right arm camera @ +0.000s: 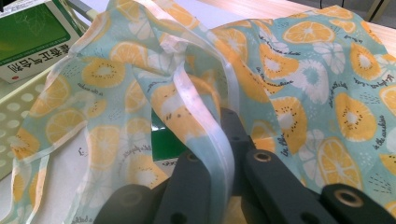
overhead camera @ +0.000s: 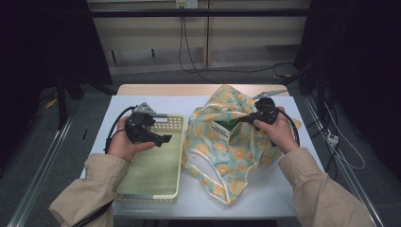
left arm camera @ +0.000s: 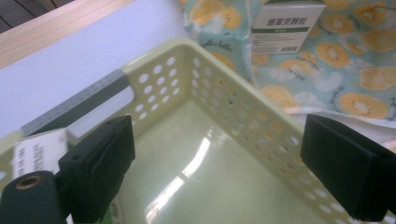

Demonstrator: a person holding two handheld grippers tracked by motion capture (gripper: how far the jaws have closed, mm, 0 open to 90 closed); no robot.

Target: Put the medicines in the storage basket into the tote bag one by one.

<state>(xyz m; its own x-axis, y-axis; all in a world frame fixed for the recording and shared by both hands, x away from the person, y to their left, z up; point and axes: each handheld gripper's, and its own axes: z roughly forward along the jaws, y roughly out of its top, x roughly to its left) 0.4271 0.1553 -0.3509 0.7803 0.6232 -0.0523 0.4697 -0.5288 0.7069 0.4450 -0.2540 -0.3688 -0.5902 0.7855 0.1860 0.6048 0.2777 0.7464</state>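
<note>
A thin, floppy fruit-print bag [overhead camera: 236,142] lies crumpled on the right half of the white counter [overhead camera: 265,198], a small green-and-white box [overhead camera: 228,130] standing in its mouth. The right gripper [overhead camera: 249,118] is clenched on the bag's pale hem, the best hold since the slick fabric would slide. The left gripper [overhead camera: 163,139] hangs released over a pale-green perforated basket [overhead camera: 156,175]. The box looks light and stiff. Dark surroundings, cables behind.

A crumpled teal fabric bag printed with orange slices [overhead camera: 227,142] lies at the table's three o'clock, a green-and-white carton [overhead camera: 227,130] upright in its mouth.
</note>
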